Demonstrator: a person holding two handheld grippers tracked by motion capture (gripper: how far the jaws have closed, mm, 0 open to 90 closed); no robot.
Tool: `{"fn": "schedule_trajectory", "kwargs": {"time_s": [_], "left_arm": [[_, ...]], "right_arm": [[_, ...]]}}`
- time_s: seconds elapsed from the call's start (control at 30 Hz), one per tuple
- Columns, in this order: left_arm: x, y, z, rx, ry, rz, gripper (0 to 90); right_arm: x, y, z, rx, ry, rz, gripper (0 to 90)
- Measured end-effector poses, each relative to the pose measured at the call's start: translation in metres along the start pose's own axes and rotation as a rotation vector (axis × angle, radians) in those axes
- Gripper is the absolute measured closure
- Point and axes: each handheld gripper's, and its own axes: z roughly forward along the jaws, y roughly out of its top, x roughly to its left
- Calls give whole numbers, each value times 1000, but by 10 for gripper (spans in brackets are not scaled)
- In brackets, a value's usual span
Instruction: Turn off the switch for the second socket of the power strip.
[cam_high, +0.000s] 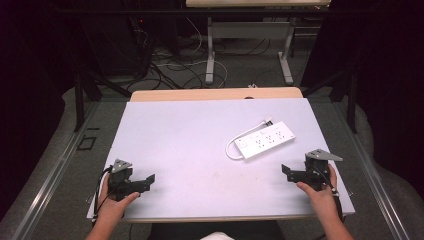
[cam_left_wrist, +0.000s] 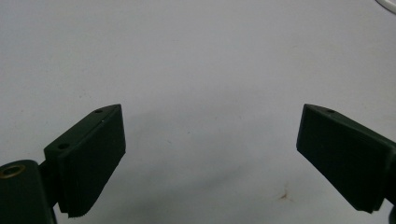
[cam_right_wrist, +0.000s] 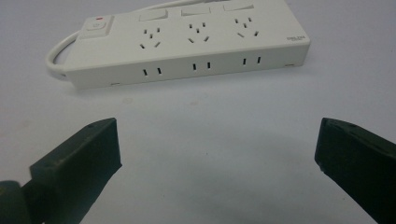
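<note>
Resting low near the table's (cam_high: 200, 130) front edge, both grippers' fingers (cam_left_wrist: 88, 158) gape empty toward the power strip (cam_high: 265, 140).

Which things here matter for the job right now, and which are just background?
In play:
power strip
right gripper, open, facing the strip
left gripper, open over bare table

Lying about:
table
cables on the floor

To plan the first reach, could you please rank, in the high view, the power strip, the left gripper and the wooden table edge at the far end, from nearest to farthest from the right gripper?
1. Power strip: just ahead and to the left of the right gripper.
2. Left gripper: across the table's near side.
3. Wooden table edge: along the far side.
</note>
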Motion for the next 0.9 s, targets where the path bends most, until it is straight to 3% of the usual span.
{"fn": "schedule_trajectory", "kwargs": {"time_s": [0.4, 0.9], "left_arm": [[0, 0, 0, 2, -1, 3, 80], [0, 1, 1, 3, 0, 9, 80]], "right_arm": [[-7, -5, 5, 21, -4, 51, 3], [-10, -6, 5, 36, -10, 63, 20]]}}
